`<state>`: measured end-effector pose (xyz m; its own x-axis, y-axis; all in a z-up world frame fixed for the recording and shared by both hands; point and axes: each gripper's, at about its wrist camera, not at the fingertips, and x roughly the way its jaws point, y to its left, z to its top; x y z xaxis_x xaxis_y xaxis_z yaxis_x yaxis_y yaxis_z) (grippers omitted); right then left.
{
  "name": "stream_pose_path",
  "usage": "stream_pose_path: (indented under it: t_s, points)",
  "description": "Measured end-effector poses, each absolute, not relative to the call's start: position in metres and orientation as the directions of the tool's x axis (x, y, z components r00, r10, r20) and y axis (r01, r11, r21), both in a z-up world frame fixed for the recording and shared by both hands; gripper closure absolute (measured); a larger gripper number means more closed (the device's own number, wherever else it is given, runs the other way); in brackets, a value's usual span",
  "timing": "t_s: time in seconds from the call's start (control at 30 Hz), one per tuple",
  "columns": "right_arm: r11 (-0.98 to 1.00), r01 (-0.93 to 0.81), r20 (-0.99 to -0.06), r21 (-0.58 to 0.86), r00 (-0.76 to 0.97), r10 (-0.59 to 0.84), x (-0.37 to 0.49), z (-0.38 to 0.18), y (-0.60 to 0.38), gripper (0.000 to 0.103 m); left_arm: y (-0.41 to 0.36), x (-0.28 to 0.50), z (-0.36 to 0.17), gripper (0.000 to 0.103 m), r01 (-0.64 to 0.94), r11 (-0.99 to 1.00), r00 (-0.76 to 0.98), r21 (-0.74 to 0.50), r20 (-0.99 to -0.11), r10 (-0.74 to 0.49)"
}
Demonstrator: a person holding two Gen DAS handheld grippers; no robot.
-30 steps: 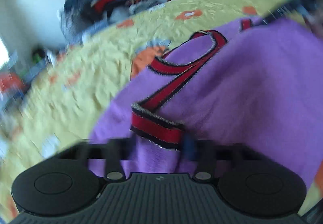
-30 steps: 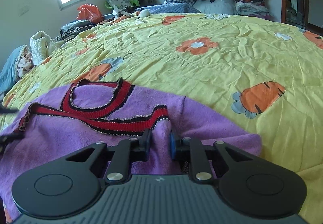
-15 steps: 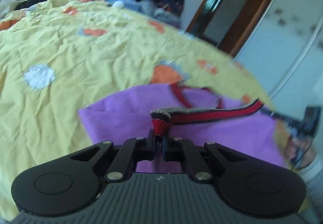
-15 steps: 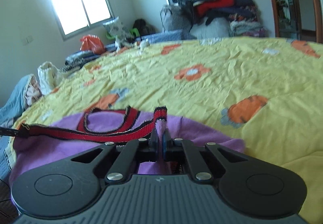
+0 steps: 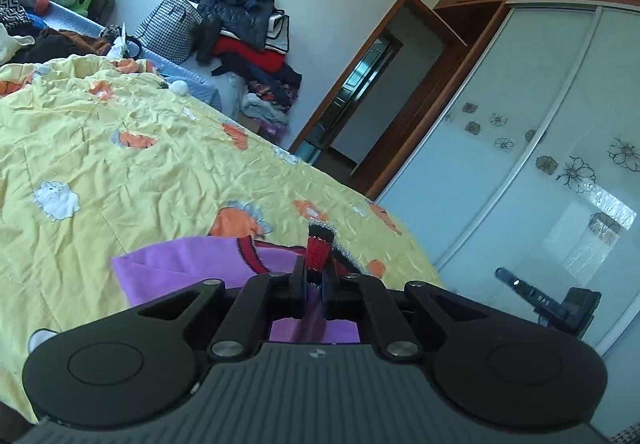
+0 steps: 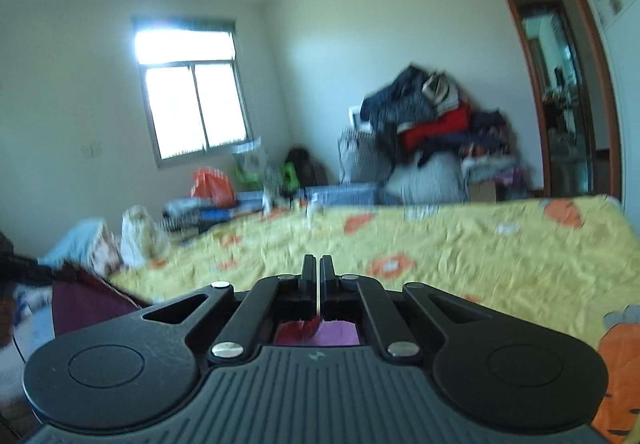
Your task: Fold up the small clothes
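A small purple garment (image 5: 176,264) with red and black trim hangs over the yellow bedspread (image 5: 100,164). My left gripper (image 5: 315,276) is shut on its red trim (image 5: 318,248), which sticks up between the fingers. My right gripper (image 6: 319,276) is shut on the same garment; only a bit of red and purple cloth (image 6: 320,332) shows behind its fingers. A dark part of the garment (image 6: 88,300) hangs at the left of the right wrist view. The other gripper (image 5: 548,300) shows at the right of the left wrist view.
The yellow bedspread (image 6: 480,256) with orange prints covers the bed. A pile of clothes and bags (image 5: 240,40) stands against the far wall. More clutter (image 6: 212,188) lies under the window (image 6: 192,108). A wardrobe with sliding doors (image 5: 540,164) and an open doorway (image 5: 360,100) are at the right.
Both grippers have lifted the garment off the bed; the views now look across the room. The garment hangs below, mostly out of the right wrist view.
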<state>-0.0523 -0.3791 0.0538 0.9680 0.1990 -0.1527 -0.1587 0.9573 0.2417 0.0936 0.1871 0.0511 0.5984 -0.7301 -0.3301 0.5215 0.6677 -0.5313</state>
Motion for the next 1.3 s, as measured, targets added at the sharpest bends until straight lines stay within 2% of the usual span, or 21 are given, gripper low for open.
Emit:
stream_pose_path:
  t_s: [0.1, 0.2, 0.3, 0.33, 0.37, 0.4, 0.43, 0.5, 0.57, 0.63, 0.7, 0.73, 0.77, 0.87, 1.0, 1.07, 1.1, 1.13, 1.17, 1.3]
  points:
    - [0.948, -0.159, -0.253, 0.276, 0.939, 0.232, 0.001, 0.031, -0.392, 0.101, 0.178, 0.13, 0.03, 0.095, 0.485, 0.715, 0.594, -0.503, -0.411, -0.692]
    - [0.972, -0.161, -0.405, 0.17, 0.888, 0.218, 0.04, -0.002, -0.387, 0.098, 0.173, 0.177, -0.004, 0.096, 0.405, 0.769, 0.578, -0.494, -0.513, -0.634]
    - [0.937, -0.346, -0.429, 0.042, 0.841, 0.33, 0.017, -0.019, -0.363, 0.096, 0.175, 0.196, -0.023, 0.096, 0.363, 0.807, 0.581, -0.466, -0.563, -0.587]
    - [0.918, -0.395, -0.446, -0.019, 0.825, 0.346, 0.005, -0.023, -0.352, 0.08, 0.178, 0.199, -0.026, 0.096, 0.357, 0.804, 0.578, -0.475, -0.564, -0.59]
    - [0.906, -0.412, -0.471, -0.093, 0.82, 0.325, -0.006, -0.027, -0.34, 0.034, 0.18, 0.2, -0.029, 0.096, 0.352, 0.808, 0.578, -0.473, -0.569, -0.585]
    - [0.887, -0.434, -0.484, -0.158, 0.817, 0.314, -0.016, -0.032, -0.33, 0.009, 0.181, 0.201, -0.031, 0.096, 0.35, 0.817, 0.581, -0.459, -0.577, -0.573]
    - [0.859, -0.467, -0.468, -0.208, 0.819, 0.332, -0.028, -0.036, -0.323, 0.0, 0.182, 0.2, -0.033, 0.096, 0.349, 0.823, 0.582, -0.449, -0.584, -0.566]
    - [0.826, -0.511, -0.442, -0.236, 0.814, 0.377, -0.045, -0.037, -0.313, 0.001, 0.184, 0.201, -0.037, 0.096, 0.336, 0.82, 0.577, -0.464, -0.586, -0.569]
    - [0.803, -0.552, -0.472, -0.225, 0.782, 0.406, -0.046, -0.038, -0.307, 0.014, 0.185, 0.201, -0.04, 0.096, 0.332, 0.822, 0.572, -0.463, -0.594, -0.566]
    - [0.755, -0.587, -0.511, -0.293, 0.763, 0.395, -0.048, -0.047, -0.294, 0.014, 0.183, 0.199, -0.041, 0.096, 0.33, 0.825, 0.572, -0.459, -0.598, -0.561]
    - [0.723, -0.605, -0.534, -0.333, 0.753, 0.385, -0.048, -0.056, -0.283, 0.02, 0.184, 0.199, -0.043, 0.096, 0.323, 0.819, 0.565, -0.474, -0.597, -0.569]
    - [0.709, -0.618, -0.553, -0.339, 0.741, 0.381, -0.046, -0.059, -0.278, 0.036, 0.184, 0.198, -0.043, 0.096, 0.323, 0.822, 0.565, -0.47, -0.601, -0.566]
    - [0.693, -0.625, -0.57, -0.359, 0.735, 0.368, -0.043, -0.064, -0.274, 0.045, 0.184, 0.197, -0.043, 0.096, 0.324, 0.822, 0.564, -0.468, -0.603, -0.565]
    - [0.626, -0.637, -0.606, -0.45, 0.733, 0.309, -0.036, -0.077, -0.263, 0.046, 0.183, 0.195, -0.043, 0.096, 0.33, 0.825, 0.554, -0.459, -0.613, -0.563]
    - [0.609, -0.68, -0.614, -0.409, 0.698, 0.368, -0.029, -0.079, -0.257, 0.045, 0.181, 0.191, -0.042, 0.096, 0.337, 0.83, 0.555, -0.444, -0.618, -0.557]
    - [0.621, -0.668, -0.626, -0.41, 0.701, 0.341, -0.021, -0.083, -0.251, 0.05, 0.181, 0.191, -0.044, 0.096, 0.336, 0.831, 0.556, -0.443, -0.619, -0.555]
    - [0.643, -0.674, -0.64, -0.365, 0.683, 0.352, -0.015, -0.082, -0.252, 0.061, 0.18, 0.191, -0.045, 0.096, 0.335, 0.83, 0.554, -0.445, -0.619, -0.556]
    - [0.671, -0.651, -0.635, -0.353, 0.694, 0.339, -0.011, -0.082, -0.252, 0.087, 0.179, 0.191, -0.045, 0.096, 0.336, 0.832, 0.554, -0.442, -0.621, -0.554]
    - [0.701, -0.619, -0.622, -0.354, 0.716, 0.319, -0.009, -0.081, -0.254, 0.096, 0.177, 0.191, -0.045, 0.096, 0.338, 0.834, 0.554, -0.436, -0.625, -0.551]
    - [0.813, -0.544, -0.566, -0.207, 0.745, 0.354, -0.012, -0.064, -0.273, 0.096, 0.178, 0.183, -0.038, 0.096, 0.361, 0.821, 0.559, -0.442, -0.602, -0.571]
